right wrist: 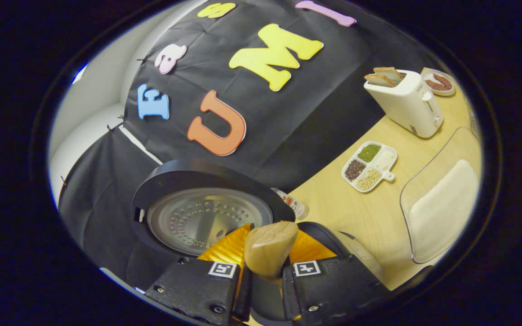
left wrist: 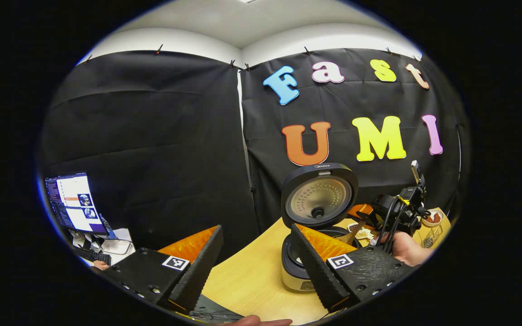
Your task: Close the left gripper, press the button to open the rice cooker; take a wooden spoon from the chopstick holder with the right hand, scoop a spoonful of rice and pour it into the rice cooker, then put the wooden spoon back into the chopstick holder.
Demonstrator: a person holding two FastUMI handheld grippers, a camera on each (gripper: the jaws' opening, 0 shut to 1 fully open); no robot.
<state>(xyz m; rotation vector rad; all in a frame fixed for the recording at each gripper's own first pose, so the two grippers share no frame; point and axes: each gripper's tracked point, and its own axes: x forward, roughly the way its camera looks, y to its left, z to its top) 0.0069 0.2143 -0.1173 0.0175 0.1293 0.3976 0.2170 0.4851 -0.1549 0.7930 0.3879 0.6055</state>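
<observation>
We hold the wooden spoon (right wrist: 270,246) clamped between our right gripper (right wrist: 265,271) fingers, its bowl pointing forward just over the open rice cooker (right wrist: 206,217). Our left gripper (left wrist: 254,258) hangs wide open and empty, with the cooker just ahead on the counter (left wrist: 252,276).

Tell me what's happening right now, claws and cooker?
Left claw open, back from cooker. Right claw shut on spoon, tipped over the pot. Lid up. Nothing in the way.

- Left gripper view: low over the desk (left wrist: 252,276), facing the wall.
- Right gripper view: tilted, close behind the rice cooker (right wrist: 206,213).
- Shared: rice cooker (left wrist: 317,199), desk.
</observation>
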